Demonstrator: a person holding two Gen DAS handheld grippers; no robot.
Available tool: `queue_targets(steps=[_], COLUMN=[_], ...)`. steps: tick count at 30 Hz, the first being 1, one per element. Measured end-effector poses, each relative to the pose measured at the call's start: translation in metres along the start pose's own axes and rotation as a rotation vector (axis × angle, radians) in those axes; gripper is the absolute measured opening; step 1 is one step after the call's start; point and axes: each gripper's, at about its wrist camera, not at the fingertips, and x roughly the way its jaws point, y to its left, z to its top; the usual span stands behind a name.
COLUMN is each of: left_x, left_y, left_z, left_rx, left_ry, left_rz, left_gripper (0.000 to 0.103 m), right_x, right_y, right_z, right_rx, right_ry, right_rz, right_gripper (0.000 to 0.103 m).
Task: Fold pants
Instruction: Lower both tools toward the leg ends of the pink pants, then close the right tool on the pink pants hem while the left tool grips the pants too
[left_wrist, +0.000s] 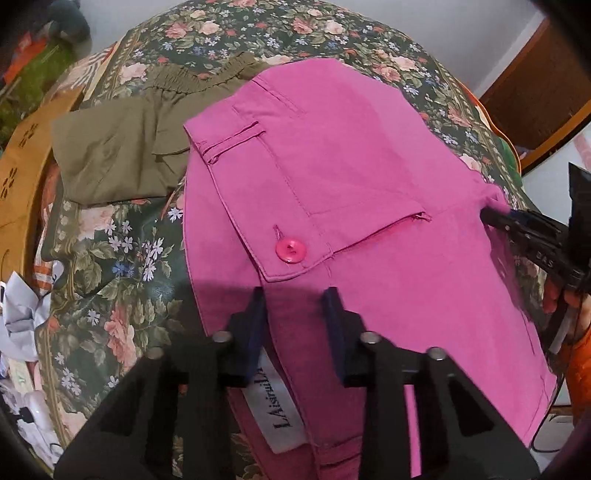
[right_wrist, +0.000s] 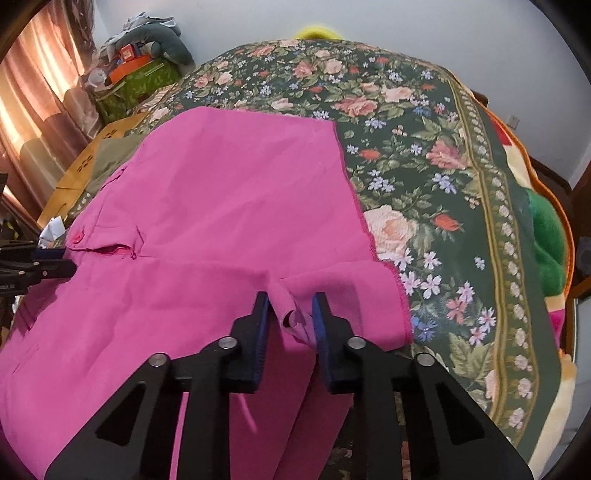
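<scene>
1. Far left: folded olive garment (left_wrist: 118, 155) on the floral bedspread (left_wrist: 110, 258), its right edge tucked under the pink pants (left_wrist: 351, 177); bare bedspread in front of it.
2. Left gripper (left_wrist: 295, 306): fingers spread, straddling the waistband with the white label (left_wrist: 273, 402), not clamped.
3. Centre: pants spread flat, pink button (left_wrist: 290, 251) on the flap.
4. Right gripper (right_wrist: 291, 314): fingers parted around a bunched crotch fold, not pinching.
5. Right: hemmed pant edge (right_wrist: 369, 236), then wide open bedspread to its bordered edge.
</scene>
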Motion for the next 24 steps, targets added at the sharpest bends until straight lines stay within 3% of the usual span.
queue_targets(steps=[1,4,6,8,13,18,24], left_x=[0.000,0.000,0.002,0.002,0.004,0.005,0.006], left_y=[0.000,0.004,0.003,0.000,0.003,-0.006,-0.005], left_z=[-0.001,-0.002,-0.003,-0.005,-0.006,-0.011,-0.011], left_rx=[0.007,0.000,0.004,0.045,0.039,0.085,0.076], left_ry=[0.002,-0.005,-0.005,-0.020,-0.023,-0.043,-0.043], left_rz=[-0.018,-0.034,-0.016,0.055,0.056,0.114,0.116], left_gripper=[0.012,0.010,0.010,0.006,0.006,0.007,0.009], right_x=[0.001,0.001,0.001,0.001,0.007,0.006,-0.003], right_y=[0.000,0.000,0.000,0.002,0.007,0.004,-0.008], right_z=[-0.001,-0.003,-0.003,-0.004,-0.007,-0.007,-0.007], right_rx=[0.004,0.015,0.007,-0.018,-0.065,-0.046,-0.007], right_ry=[-0.001,-0.010,-0.016,-0.016,0.004,0.000,-0.018], right_rz=[0.010,0.020,0.014,0.003,-0.038,-0.047,-0.088], right_gripper=[0.012,0.008,0.007,0.006,0.005,0.004,0.004])
